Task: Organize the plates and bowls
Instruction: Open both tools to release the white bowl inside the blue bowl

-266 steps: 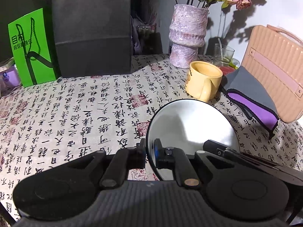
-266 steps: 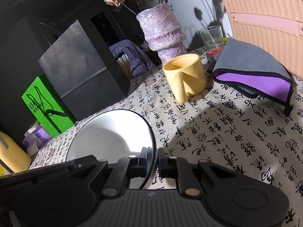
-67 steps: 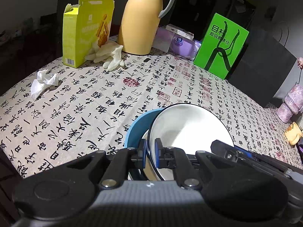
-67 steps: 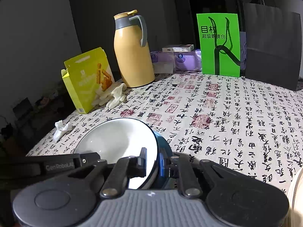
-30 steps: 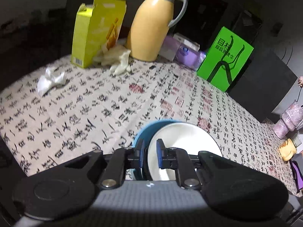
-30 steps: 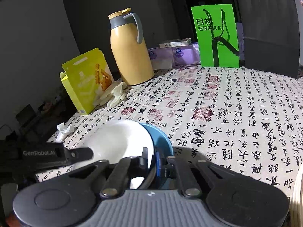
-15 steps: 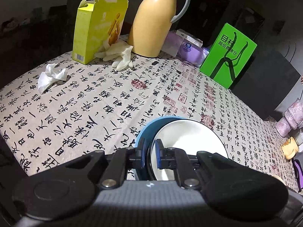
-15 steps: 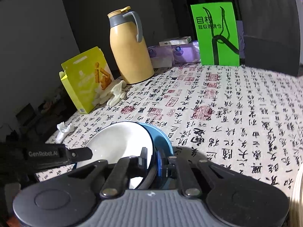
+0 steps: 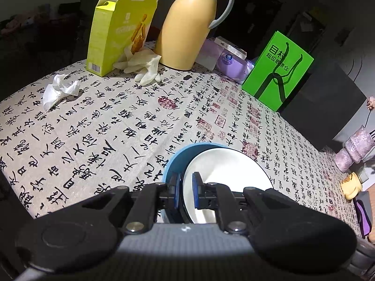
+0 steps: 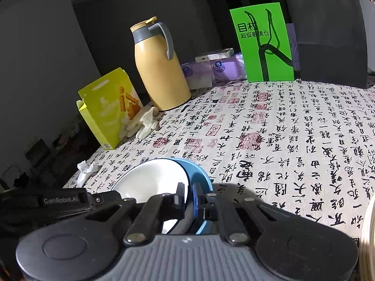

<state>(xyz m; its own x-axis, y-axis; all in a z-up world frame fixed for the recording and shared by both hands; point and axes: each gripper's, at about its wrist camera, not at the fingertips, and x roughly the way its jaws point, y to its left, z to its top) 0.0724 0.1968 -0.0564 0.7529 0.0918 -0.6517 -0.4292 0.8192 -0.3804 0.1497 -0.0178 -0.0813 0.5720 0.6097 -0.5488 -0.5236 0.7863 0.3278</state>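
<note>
A white bowl (image 9: 229,175) with a dark rim rests tilted inside a blue bowl (image 9: 178,159) on the calligraphy-print tablecloth. My left gripper (image 9: 186,189) is shut on the white bowl's near left rim, one pad inside and one outside. In the right wrist view the white bowl (image 10: 152,180) and the blue bowl (image 10: 201,178) show from the other side. My right gripper (image 10: 188,199) has the white bowl's near right rim between its pads, and its jaws are closing on it. The bowls' near parts are hidden behind the gripper bodies.
At the back stand a yellow thermos jug (image 9: 187,23), an open yellow-green box (image 9: 117,30), white gloves (image 9: 143,65), purple packs (image 9: 229,58), a green bag (image 9: 279,70) and a black bag (image 9: 323,103). A crumpled tissue (image 9: 58,89) lies left. A vase (image 9: 356,147) and yellow mug (image 9: 351,185) are far right.
Since the oldest frames both grippers have carried the white bowl from beside the yellow mug over to the blue bowl. Over the last second nothing has visibly shifted.
</note>
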